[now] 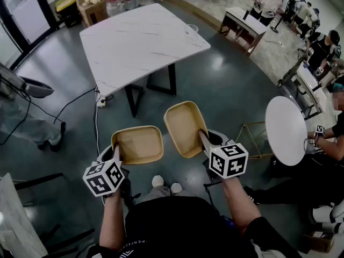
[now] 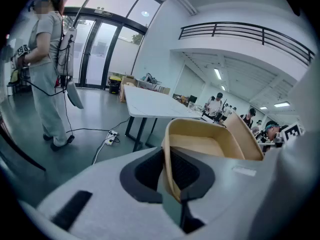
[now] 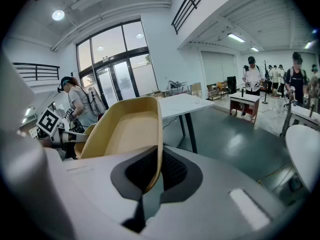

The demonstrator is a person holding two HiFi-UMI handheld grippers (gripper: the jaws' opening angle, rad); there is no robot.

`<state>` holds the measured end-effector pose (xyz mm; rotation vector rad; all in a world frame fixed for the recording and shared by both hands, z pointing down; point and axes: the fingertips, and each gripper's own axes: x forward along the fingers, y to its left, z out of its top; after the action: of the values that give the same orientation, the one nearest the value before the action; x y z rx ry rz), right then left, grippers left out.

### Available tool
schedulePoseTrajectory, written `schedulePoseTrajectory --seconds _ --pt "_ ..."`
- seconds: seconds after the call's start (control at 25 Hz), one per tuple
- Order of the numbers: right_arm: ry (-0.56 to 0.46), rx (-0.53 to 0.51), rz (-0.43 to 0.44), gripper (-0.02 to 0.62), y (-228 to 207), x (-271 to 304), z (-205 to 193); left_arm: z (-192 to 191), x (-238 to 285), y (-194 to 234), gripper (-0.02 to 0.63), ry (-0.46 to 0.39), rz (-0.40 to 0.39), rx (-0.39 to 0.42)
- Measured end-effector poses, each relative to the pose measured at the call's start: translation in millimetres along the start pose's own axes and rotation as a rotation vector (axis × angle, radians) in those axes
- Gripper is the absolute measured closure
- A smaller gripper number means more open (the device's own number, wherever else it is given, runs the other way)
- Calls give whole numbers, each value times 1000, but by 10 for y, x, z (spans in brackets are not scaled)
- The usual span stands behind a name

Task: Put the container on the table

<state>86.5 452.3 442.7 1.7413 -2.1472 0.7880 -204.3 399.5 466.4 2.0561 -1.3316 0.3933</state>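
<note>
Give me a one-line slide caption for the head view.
Left gripper clamps the left container by its rim, right gripper the right container, both short of the white table.

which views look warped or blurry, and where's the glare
Head view: sharp, only mildly curved, with a pale sheen on the floor beside the marble table. Left gripper view: strong fisheye with black corners, bright glass doors, left gripper soft up close, its clamped left container sharper. Right gripper view: same fisheye; ceiling lights flare, right container sharp.
</note>
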Motion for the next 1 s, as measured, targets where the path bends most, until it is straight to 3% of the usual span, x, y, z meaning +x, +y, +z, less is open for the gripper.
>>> schedulePoseTrajectory --seconds 0.24,0.6,1.0 --pt "9 -5 -12 592 17 60 -4 72 15 21 584 -1 3 41" --pt "1 9 -23 592 49 172 36 219 38 43 584 -6 62 260" --pt "22 11 -25 592 153 323 60 300 99 171 584 4 31 249"
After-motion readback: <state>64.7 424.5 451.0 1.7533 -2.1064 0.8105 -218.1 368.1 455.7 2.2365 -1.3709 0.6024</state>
